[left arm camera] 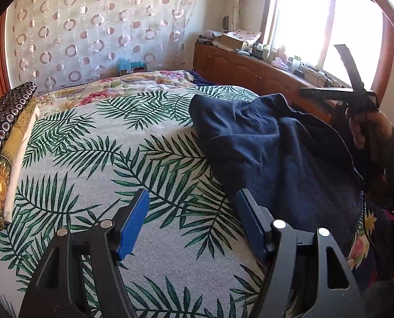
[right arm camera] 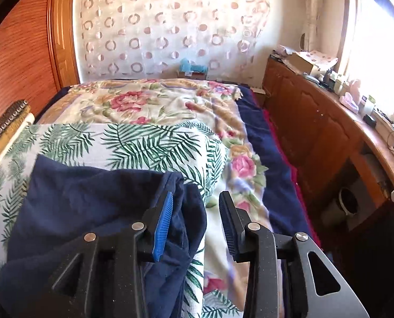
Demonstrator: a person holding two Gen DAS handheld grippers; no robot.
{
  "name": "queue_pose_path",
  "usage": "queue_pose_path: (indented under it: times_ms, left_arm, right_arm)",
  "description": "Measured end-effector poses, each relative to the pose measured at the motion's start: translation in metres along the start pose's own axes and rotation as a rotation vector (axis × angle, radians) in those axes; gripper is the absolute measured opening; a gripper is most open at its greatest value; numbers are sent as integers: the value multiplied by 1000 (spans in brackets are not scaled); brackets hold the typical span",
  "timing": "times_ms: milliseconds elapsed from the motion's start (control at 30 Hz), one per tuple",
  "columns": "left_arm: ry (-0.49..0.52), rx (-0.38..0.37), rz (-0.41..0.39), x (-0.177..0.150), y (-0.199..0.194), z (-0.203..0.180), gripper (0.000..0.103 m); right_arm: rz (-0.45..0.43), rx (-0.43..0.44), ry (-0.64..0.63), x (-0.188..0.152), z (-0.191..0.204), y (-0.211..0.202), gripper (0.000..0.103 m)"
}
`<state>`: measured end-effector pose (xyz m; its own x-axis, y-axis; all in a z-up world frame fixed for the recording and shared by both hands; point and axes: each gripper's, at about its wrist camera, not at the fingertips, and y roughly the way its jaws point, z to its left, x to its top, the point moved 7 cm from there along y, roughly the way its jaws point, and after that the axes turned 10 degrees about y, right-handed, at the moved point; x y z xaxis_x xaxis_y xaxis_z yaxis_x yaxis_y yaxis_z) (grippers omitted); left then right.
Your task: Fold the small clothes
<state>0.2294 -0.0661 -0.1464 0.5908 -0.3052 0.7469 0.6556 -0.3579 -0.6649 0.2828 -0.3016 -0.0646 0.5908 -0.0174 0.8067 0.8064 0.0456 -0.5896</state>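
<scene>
A navy blue garment (left arm camera: 276, 145) lies rumpled on the right part of a palm-leaf cloth (left arm camera: 104, 159) spread over the bed. My left gripper (left arm camera: 193, 194) hovers open above the leaf cloth at the garment's left edge, with nothing between its blue pads. In the right wrist view the navy garment (right arm camera: 90, 198) fills the lower left. My right gripper (right arm camera: 197, 194) stands open over its bunched right edge. A fold of it lies against the left pad (right arm camera: 163, 222), and the right pad is clear of it. A hand (left arm camera: 369, 129) holds the right gripper at the far right.
A stack of folded patterned clothes (left arm camera: 3, 145) sits at the bed's left edge. A floral blanket (right arm camera: 157, 103) covers the far half of the bed. A wooden cabinet (right arm camera: 316, 132) with clutter on top runs along the right under the window. The patterned curtain hangs behind.
</scene>
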Motion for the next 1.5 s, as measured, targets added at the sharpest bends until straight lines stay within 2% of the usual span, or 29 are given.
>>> queue_pose_path:
  times_ms: [100,200,333,467,533,600,733,767,833,900,967,1000,1067,1167,1200,1233,1333,1367,1500]
  left_arm:
    - [-3,-6,5,0,1,-1,69]
    - [-6,-12,3,3,3,-2,69]
    - [10,3,0,10,3,-1,69]
    - [21,-8,-2,20,10,2,69]
    - [39,-1,1,30,16,5,69]
    - [58,4,11,40,24,7,69]
    - [66,-2,33,64,41,10,69]
    - [78,-10,33,69,46,9,69]
    - [102,-17,35,79,56,7,69]
    - [110,-26,61,83,71,7,69]
    - [115,-35,97,85,87,8,57]
    - [125,-31,106,87,92,7,55]
    - [141,-52,116,90,101,4,45]
    - [144,-88,142,93,114,0,33]
    - [143,-94,146,95,118,0,30]
    - [143,-105,149,96,120,0,18]
    - [148,-110,140,102,123,-5,8]
    - [143,-109,122,104,121,-6,6]
    - [93,-64,-11,122,92,2,6]
  right_arm:
    - [26,45,-47,-1,15,8,40]
    - [71,42,-92,-4,24,27,41]
    - [154,74,-45,0,20,56,41]
    - [179,108,-56,4,25,67,40]
    - [159,139,-75,16,21,67,8]
    - [64,103,-74,24,15,52,5]
    - [105,4,-50,14,-1,53,5]
    - [110,-2,-64,11,-1,55,5]
    - [126,-24,-62,8,-4,56,14]
    - [113,-40,-48,11,-8,52,31]
    - [89,-3,-19,15,-12,41,35]
    - [83,15,-1,16,-11,36,41]
    - [85,52,9,9,-5,23,48]
    - [118,141,-5,-10,9,13,48]
    - [131,151,-9,-18,12,10,48]
    - [142,164,-11,-24,15,10,48]
    - [194,149,-28,-48,18,22,48]
    - [210,129,-37,-55,17,29,48]
    - [185,132,-32,-58,15,28,48]
